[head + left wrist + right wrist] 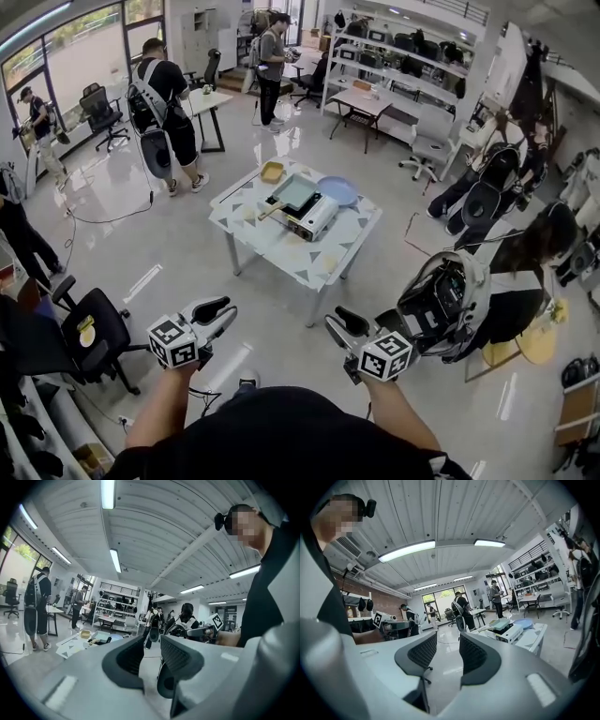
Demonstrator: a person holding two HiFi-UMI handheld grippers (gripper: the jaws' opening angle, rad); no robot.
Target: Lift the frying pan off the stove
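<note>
Glossy-floored open workroom. White worktop (281,251) at centre carries a portable stove (319,219). The square frying pan (294,194) sits on the stove, its handle pointing left. A blue plate (338,190) lies just beside it, and a small yellow dish (272,172) lies near the far corner. Left claw (152,641) and right claw (447,639) are both released, jaws apart with nothing between them, held low and well apart from the worktop.

bright, even ceiling strip lights (407,551) (floor glare), strong fisheye bending at edges
</note>
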